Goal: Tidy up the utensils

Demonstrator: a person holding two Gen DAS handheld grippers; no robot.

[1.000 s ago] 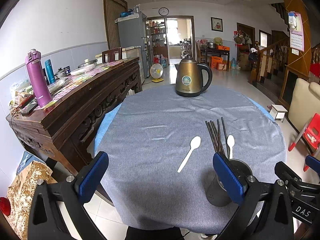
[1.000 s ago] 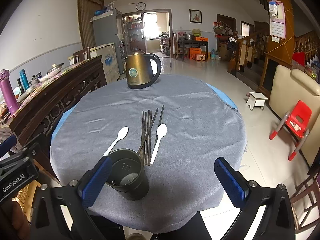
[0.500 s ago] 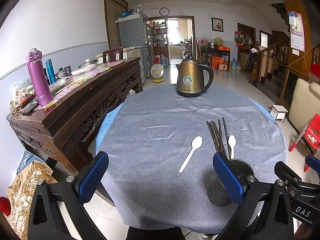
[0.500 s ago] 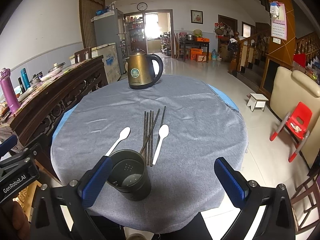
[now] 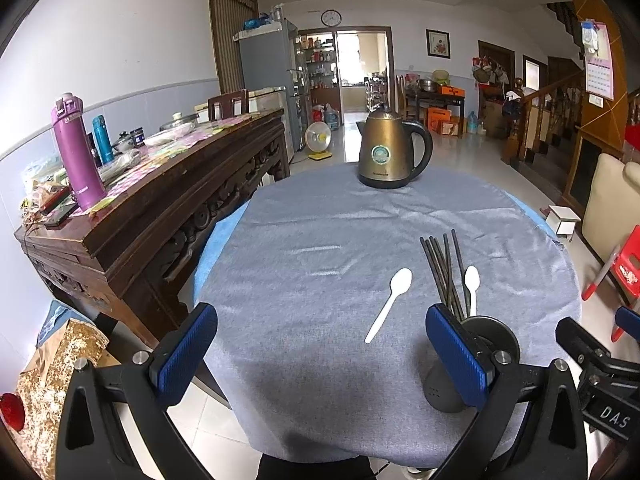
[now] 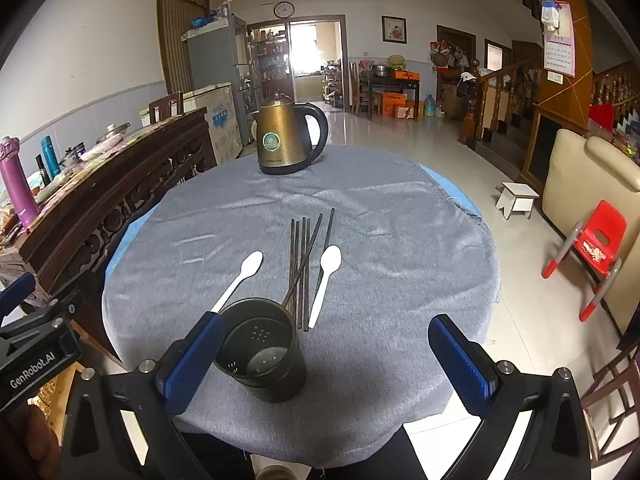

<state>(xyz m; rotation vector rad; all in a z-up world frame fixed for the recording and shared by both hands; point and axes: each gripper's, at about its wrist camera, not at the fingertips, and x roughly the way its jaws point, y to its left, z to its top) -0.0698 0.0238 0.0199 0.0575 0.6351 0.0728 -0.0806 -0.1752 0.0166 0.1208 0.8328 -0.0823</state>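
Lying ahead of the released right gripper (image 6: 326,354), the chopsticks (image 6: 301,264) and two white spoons (image 6: 326,280) are pointed away beyond the dark holder (image 6: 260,354), while the left gripper (image 5: 320,350) is also held open.

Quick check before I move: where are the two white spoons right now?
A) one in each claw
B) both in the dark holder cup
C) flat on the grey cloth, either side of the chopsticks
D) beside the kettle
C: one white spoon lies left of the chopsticks and the other spoon right of them, on the grey cloth; the holder cup is empty.
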